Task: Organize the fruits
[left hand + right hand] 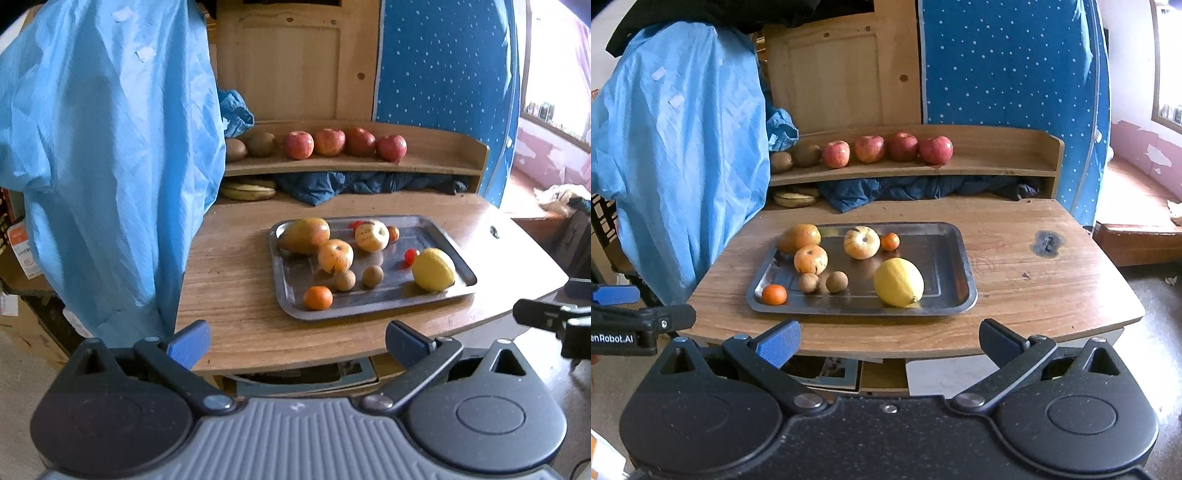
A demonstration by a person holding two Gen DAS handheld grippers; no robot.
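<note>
A steel tray (436,229) (945,240) lies on the wooden table. It holds a mango (307,235) (798,238), a big lemon (433,269) (898,282), two striped round fruits (335,256) (861,242), small brown fruits (372,276) (836,281), small oranges (317,297) (774,294) and cherry tomatoes (410,256). Several red apples (345,142) (886,147) and two kiwis (260,143) (806,154) line the wooden shelf (443,162) (997,162). My left gripper (297,341) and right gripper (888,341) hang open before the table's front edge, holding nothing.
A light blue plastic sheet (110,166) (683,147) hangs over the table's left side. Bananas (247,191) (795,198) and dark blue cloth (351,184) (905,188) lie under the shelf. A blue dotted panel (443,62) stands at the back right.
</note>
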